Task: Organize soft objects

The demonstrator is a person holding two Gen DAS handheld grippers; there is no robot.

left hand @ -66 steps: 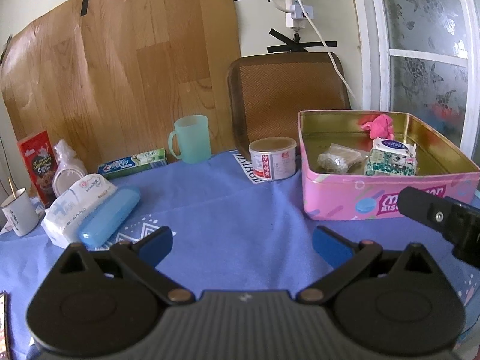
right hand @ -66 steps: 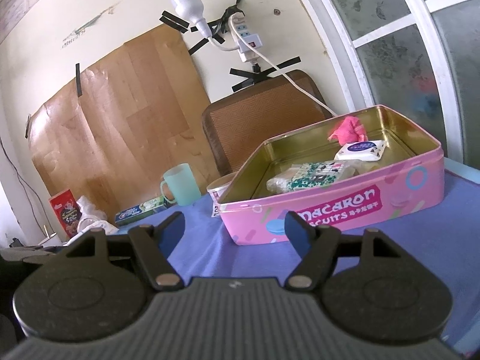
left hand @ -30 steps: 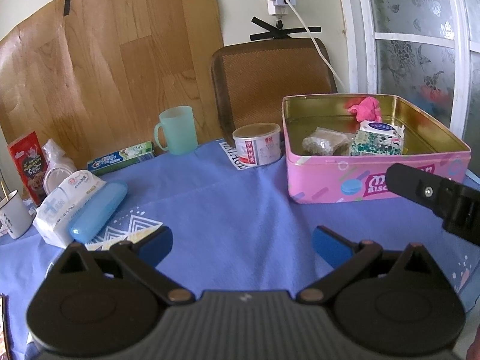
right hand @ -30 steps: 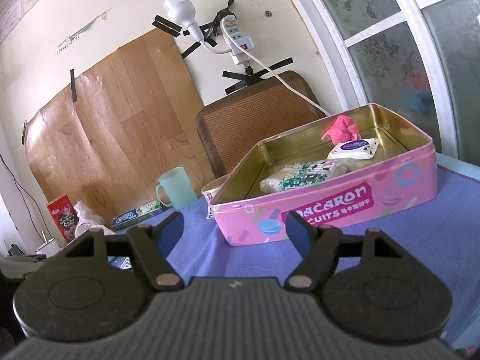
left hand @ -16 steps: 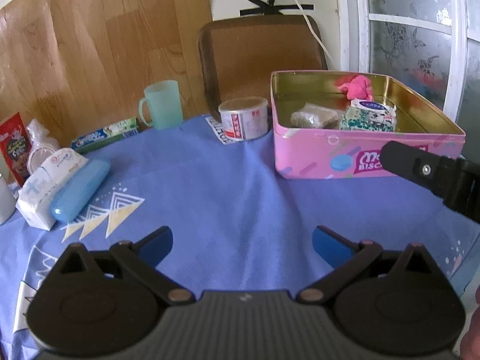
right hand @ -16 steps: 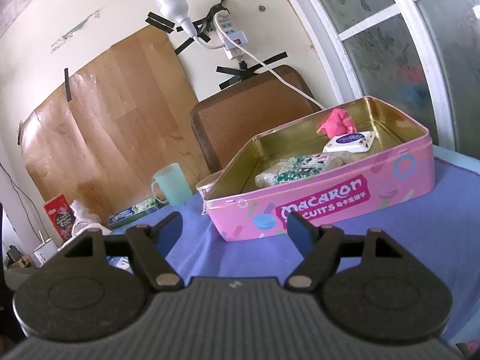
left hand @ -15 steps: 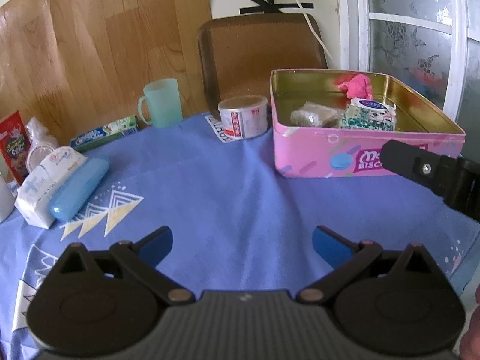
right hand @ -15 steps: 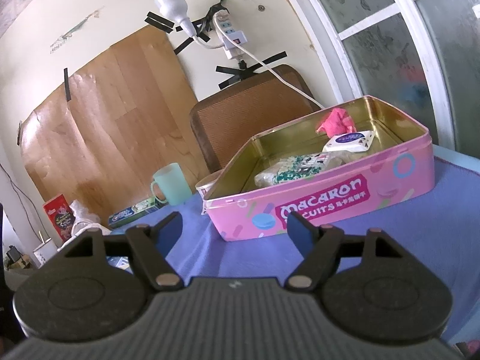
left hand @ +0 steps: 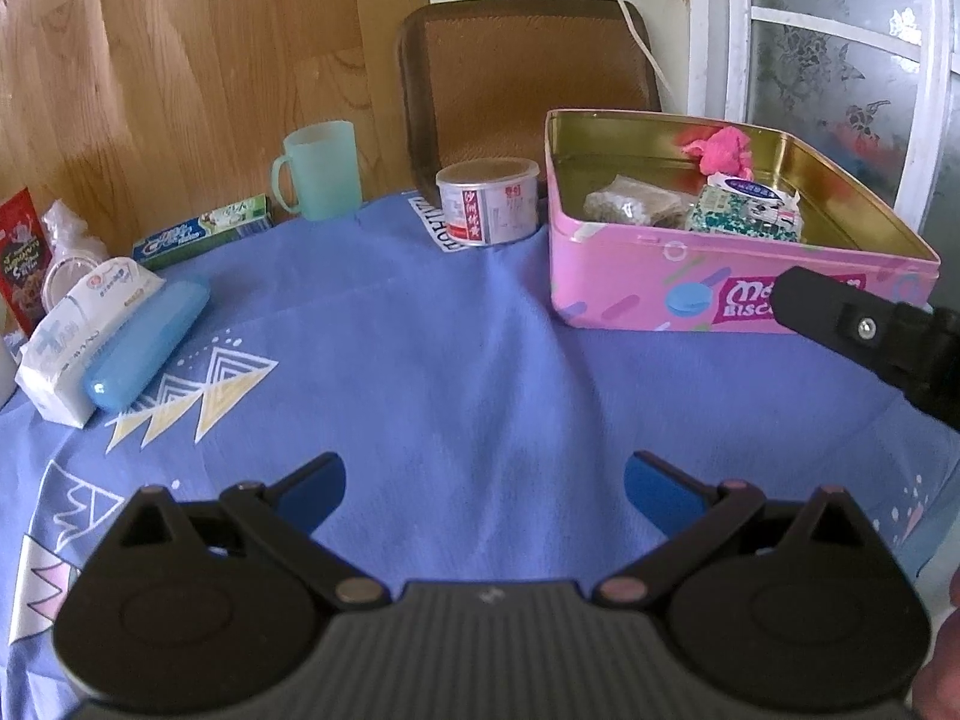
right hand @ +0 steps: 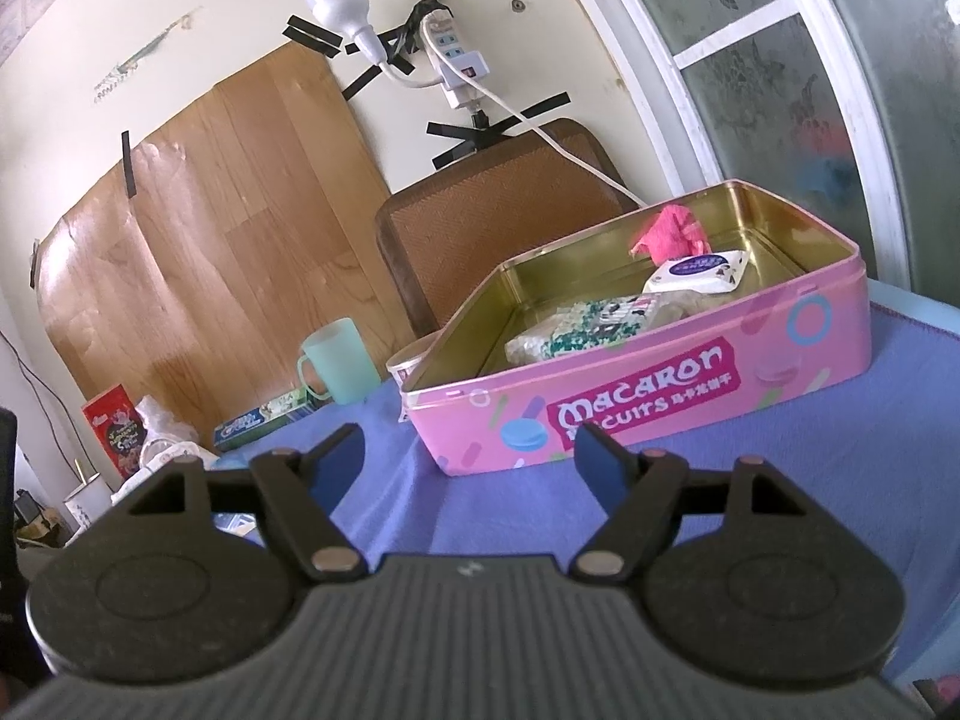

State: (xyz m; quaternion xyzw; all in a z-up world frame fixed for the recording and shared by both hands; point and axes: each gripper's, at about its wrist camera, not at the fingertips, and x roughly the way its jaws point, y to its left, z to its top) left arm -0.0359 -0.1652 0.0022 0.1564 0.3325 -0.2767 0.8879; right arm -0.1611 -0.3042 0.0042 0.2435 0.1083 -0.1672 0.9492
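A pink macaron tin (left hand: 636, 285) (right hand: 660, 402) stands open on the blue cloth at the right. Inside lie a pink cloth (left hand: 723, 150) (right hand: 672, 234), a white wipes pack (left hand: 750, 192) (right hand: 699, 273), a green-patterned pack (left hand: 744, 222) (right hand: 591, 324) and a clear bag (left hand: 630, 204). A white tissue pack (left hand: 78, 324) lies at the left next to a blue case (left hand: 144, 348). My left gripper (left hand: 483, 489) is open and empty above the cloth. My right gripper (right hand: 471, 459) is open and empty, in front of the tin; it also shows in the left wrist view (left hand: 870, 336).
A round can (left hand: 489, 210), a green mug (left hand: 318, 171) (right hand: 339, 369) and a toothpaste box (left hand: 201, 231) (right hand: 264, 417) stand along the back. A red packet (left hand: 21, 264) and a plastic bag (left hand: 66, 228) sit far left. A brown chair back (left hand: 528, 90) stands behind the table.
My left gripper has tilted down and drawn back, so more of the cloth shows. My right gripper has shifted slightly. Both stay open and empty.
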